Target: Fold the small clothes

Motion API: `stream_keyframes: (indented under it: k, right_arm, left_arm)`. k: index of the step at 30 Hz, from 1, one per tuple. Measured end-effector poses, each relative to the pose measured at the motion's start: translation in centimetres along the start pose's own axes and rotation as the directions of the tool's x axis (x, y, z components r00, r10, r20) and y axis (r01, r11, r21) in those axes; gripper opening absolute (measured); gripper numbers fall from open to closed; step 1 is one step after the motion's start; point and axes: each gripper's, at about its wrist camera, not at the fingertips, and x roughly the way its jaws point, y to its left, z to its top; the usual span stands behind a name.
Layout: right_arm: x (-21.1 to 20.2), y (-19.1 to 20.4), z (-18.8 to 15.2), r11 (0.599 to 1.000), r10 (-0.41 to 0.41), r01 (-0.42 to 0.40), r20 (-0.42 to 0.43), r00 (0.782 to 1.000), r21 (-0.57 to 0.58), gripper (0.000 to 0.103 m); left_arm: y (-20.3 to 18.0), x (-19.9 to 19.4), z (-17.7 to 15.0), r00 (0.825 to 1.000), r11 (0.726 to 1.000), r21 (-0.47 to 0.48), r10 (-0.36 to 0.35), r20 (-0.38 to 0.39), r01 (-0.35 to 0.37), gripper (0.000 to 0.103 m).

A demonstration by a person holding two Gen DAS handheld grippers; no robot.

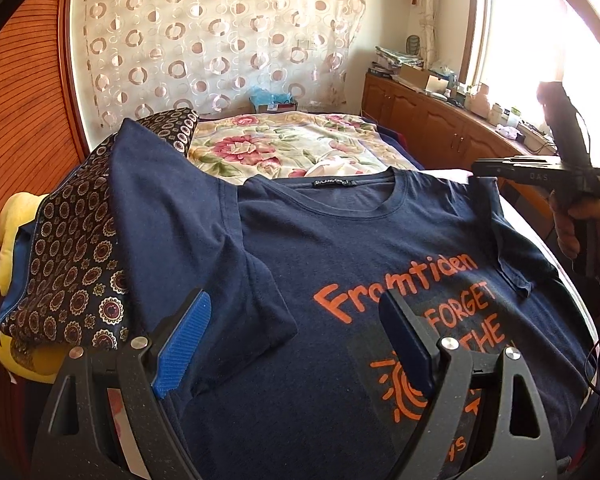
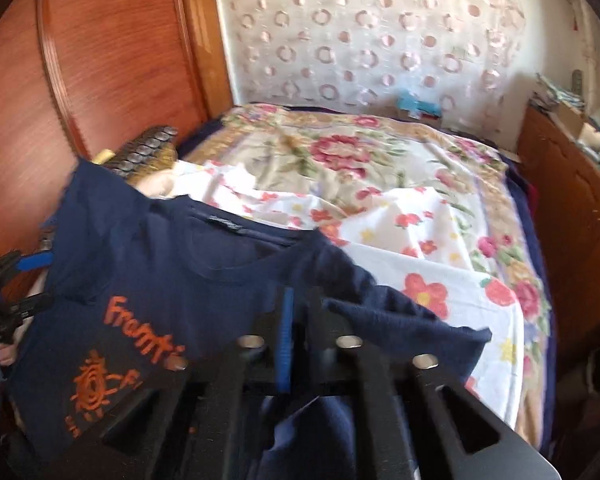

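Observation:
A navy T-shirt (image 1: 320, 248) with orange print lies face up on the bed, its collar away from me. Its left sleeve (image 1: 256, 280) is folded in over the body. My left gripper (image 1: 292, 298) hovers open above the lower chest, with nothing between its blue pads (image 1: 184, 340). A hand holds my right gripper (image 1: 478, 168) at the shirt's right shoulder. In the right wrist view the right gripper (image 2: 300, 300) has its jaws a narrow gap apart over the T-shirt (image 2: 172, 264). The right sleeve (image 2: 400, 320) lies bunched against its right finger. This view is blurred.
A dark patterned cloth (image 1: 76, 264) and a yellow item (image 1: 16, 220) lie left of the shirt, by the wooden wardrobe (image 1: 20, 100). A floral blanket (image 1: 280, 144) and a white flowered sheet (image 2: 420, 248) cover the bed. A cluttered wooden cabinet (image 1: 440, 120) runs along the right.

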Motion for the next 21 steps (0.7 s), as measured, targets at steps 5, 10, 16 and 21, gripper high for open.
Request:
stream_keyframes:
  k: [5, 10, 16, 21]
  right_arm:
    - [0.4, 0.3, -0.6, 0.999, -0.028, 0.028, 0.006, 1.0, 0.02, 0.032]
    - [-0.2, -0.7, -2.2, 0.994, -0.096, 0.097, -0.007, 0.995, 0.053, 0.04]
    - [1.6, -3.4, -3.6, 0.974, -0.197, 0.202, -0.06, 0.979, 0.098, 0.049]
    - [4.0, -4.7, -3.6, 0.966, -0.202, 0.214, -0.093, 0.975, 0.148, 0.049]
  left_arm:
    - [0.6, 0.0, 0.0, 1.0, 1.0, -0.007, 0.006, 0.003, -0.006, 0.087]
    - [1.6, -0.2, 0.9, 1.0, 1.0, -0.006, 0.023, 0.02, -0.023, 0.087]
    - [3.7, 0.1, 2.7, 0.997, 0.998, -0.013, 0.067, 0.033, -0.067, 0.087]
    - [6.4, 0.9, 4.0, 0.994, 0.994, -0.045, 0.102, 0.026, -0.101, 0.087]
